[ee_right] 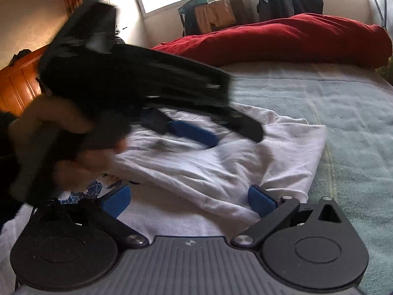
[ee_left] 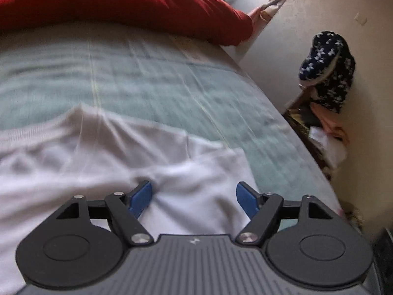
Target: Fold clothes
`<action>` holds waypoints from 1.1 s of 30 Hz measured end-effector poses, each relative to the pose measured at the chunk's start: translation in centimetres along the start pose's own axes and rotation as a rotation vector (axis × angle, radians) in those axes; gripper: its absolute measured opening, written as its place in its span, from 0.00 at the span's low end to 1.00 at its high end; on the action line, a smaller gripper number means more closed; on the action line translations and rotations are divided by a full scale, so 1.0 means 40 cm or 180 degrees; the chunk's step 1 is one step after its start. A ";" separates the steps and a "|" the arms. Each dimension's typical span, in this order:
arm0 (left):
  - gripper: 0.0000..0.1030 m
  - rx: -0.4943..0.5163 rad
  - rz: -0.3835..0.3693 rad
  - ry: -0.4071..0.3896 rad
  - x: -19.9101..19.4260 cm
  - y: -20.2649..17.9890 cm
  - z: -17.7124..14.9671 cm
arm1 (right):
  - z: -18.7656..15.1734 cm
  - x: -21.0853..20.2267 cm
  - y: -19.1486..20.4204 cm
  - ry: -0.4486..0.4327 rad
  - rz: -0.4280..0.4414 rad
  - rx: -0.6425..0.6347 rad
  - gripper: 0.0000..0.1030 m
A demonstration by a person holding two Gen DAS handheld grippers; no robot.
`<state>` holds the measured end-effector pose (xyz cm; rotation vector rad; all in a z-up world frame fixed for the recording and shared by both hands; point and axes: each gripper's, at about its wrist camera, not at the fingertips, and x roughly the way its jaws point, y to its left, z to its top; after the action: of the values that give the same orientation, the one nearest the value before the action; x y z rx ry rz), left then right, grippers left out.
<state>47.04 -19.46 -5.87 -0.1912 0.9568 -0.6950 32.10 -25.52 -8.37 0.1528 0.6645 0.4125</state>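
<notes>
Two close wrist views, shared shirt (ee_left: 98, 162)

White shirt (ee_right: 221, 167) and red pillow (ee_right: 294, 39) on bed (ee_right: 343, 113).

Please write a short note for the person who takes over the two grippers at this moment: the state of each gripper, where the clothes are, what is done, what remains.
Left gripper: open, holding nothing, above the white garment.
Right gripper: open, holding nothing, at the garment's near edge.
The garment lies on the green bed cover, partly folded over itself and wrinkled; red bedding lies behind it.
Left: grip an edge, finish the fold, smooth it.
</notes>
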 end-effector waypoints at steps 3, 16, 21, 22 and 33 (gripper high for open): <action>0.73 -0.0135 0.0024 -0.0049 -0.013 -0.007 0.034 | -0.002 -0.002 0.002 -0.0010 0.0005 -0.0005 1.00; 0.79 -0.0021 -0.0235 0.0210 0.055 -0.055 0.019 | 0.004 0.005 0.003 -0.0019 0.0016 0.0009 1.00; 0.80 -0.0107 -0.0059 0.0020 -0.055 -0.031 0.065 | 0.004 0.003 -0.001 -0.0044 0.0054 0.0043 1.00; 0.81 -0.0088 -0.0024 -0.0021 -0.091 -0.025 0.064 | 0.004 0.003 -0.001 -0.0045 0.0056 0.0046 1.00; 0.82 -0.0352 0.0519 0.0184 -0.180 0.150 -0.022 | -0.004 0.003 0.006 -0.0053 0.0010 -0.0003 1.00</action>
<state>46.35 -10.23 -4.12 -0.1887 1.0545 -0.5004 32.00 -25.25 -8.51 0.1562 0.6476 0.4143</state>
